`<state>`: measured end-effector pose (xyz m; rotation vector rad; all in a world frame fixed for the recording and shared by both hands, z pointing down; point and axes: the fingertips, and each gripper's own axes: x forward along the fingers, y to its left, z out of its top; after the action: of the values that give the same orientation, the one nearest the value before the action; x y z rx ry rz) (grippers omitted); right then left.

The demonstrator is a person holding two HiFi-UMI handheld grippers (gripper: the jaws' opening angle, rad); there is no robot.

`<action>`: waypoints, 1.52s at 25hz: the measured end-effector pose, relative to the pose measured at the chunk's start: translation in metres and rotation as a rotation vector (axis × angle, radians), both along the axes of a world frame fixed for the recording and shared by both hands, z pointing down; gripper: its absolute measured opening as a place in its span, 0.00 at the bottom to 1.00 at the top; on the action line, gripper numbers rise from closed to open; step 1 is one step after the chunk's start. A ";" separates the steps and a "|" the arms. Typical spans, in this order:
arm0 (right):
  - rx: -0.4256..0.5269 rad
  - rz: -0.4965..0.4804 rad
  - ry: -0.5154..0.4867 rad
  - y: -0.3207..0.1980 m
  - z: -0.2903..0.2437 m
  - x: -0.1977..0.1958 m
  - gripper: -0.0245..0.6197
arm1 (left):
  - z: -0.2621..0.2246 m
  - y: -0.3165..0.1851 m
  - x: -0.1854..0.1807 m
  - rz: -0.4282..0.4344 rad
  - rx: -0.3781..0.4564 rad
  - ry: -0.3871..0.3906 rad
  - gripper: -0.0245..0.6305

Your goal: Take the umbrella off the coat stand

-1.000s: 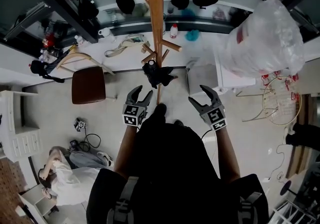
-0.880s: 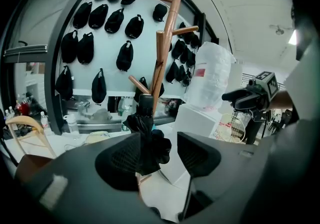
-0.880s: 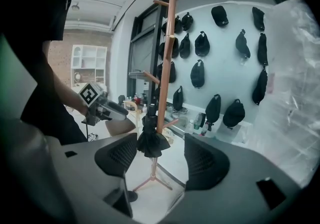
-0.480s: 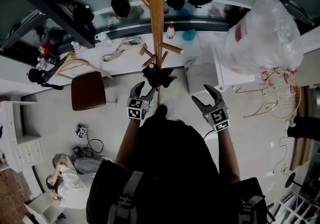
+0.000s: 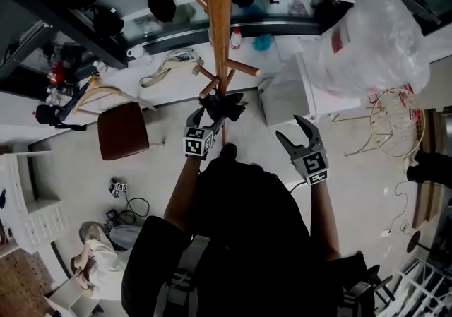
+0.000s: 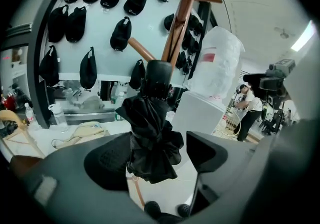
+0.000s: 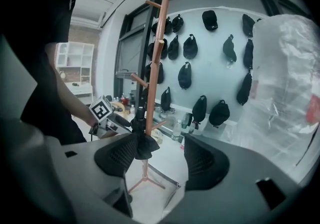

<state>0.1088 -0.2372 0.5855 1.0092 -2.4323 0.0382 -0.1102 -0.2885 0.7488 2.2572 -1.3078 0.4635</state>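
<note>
Umbrella (image 5: 226, 106) (black, folded), on coat stand (image 5: 220, 26)

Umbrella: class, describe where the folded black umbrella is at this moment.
In the head view the umbrella hangs centre frame by the low pegs of the wooden coat stand, between the opening jaws of the left gripper.

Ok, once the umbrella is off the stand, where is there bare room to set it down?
Bare floor lies between the brown square stool and the wooden coat stand, and between the right gripper and the gold wire basket. The white counter behind the stand is crowded with a white bottle, a cream bag and a hanger.
</note>
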 end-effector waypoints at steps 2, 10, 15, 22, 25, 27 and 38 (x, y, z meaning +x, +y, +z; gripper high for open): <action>0.001 0.010 -0.001 -0.001 0.000 -0.001 0.50 | 0.007 -0.004 0.000 0.009 -0.018 -0.007 0.58; 0.006 0.023 0.007 -0.002 -0.001 -0.011 0.50 | 0.015 -0.031 0.004 0.035 -0.013 -0.017 0.59; 0.004 0.038 0.007 0.000 0.000 -0.012 0.50 | 0.017 -0.047 0.008 0.064 -0.001 -0.047 0.59; 0.009 0.064 -0.001 0.003 0.005 -0.005 0.49 | 0.020 -0.060 0.018 0.065 0.001 -0.046 0.57; 0.014 0.070 -0.003 0.005 0.008 -0.005 0.49 | 0.023 -0.065 0.015 0.046 -0.004 -0.065 0.53; 0.013 0.076 -0.007 0.006 0.011 -0.004 0.49 | 0.025 -0.067 0.013 0.043 -0.009 -0.081 0.47; 0.015 0.101 -0.031 0.005 0.005 0.009 0.49 | 0.010 -0.068 0.010 0.052 0.009 -0.124 0.42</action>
<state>0.1176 -0.2326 0.5904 1.1453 -2.4111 0.0710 -0.0999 -0.3563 0.7588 2.3058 -1.3159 0.6259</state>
